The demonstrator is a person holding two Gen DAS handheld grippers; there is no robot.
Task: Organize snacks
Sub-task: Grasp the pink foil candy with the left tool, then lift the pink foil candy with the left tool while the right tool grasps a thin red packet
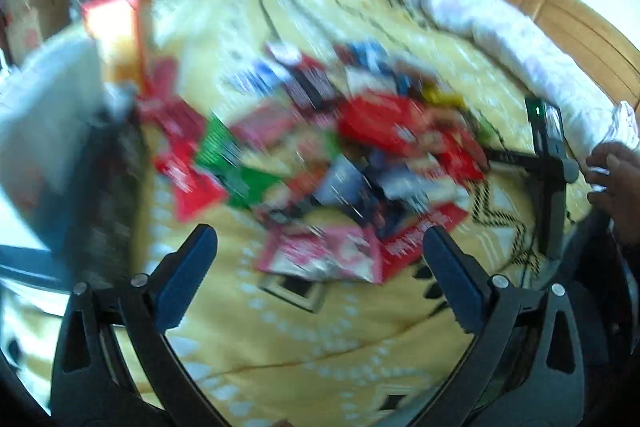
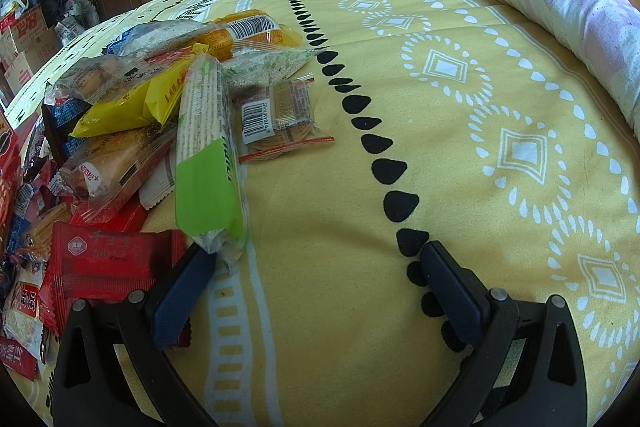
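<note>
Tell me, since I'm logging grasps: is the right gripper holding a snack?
No, the right gripper has its jaws wide apart over bare yellow bedspread, gripping nothing.

On the clear biscuit packet (image 2: 280, 115), just right of the green-ended wafer pack (image 2: 208, 163), a barcode is printed, its digits too small to be read; other print is blurred.

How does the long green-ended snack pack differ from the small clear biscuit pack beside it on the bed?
The green-ended pack is long and mostly opaque; the clear biscuit pack is short, showing round biscuits inside. The first leans on the pile; the second lies flat on the yellow bedspread. Both are sealed.
</note>
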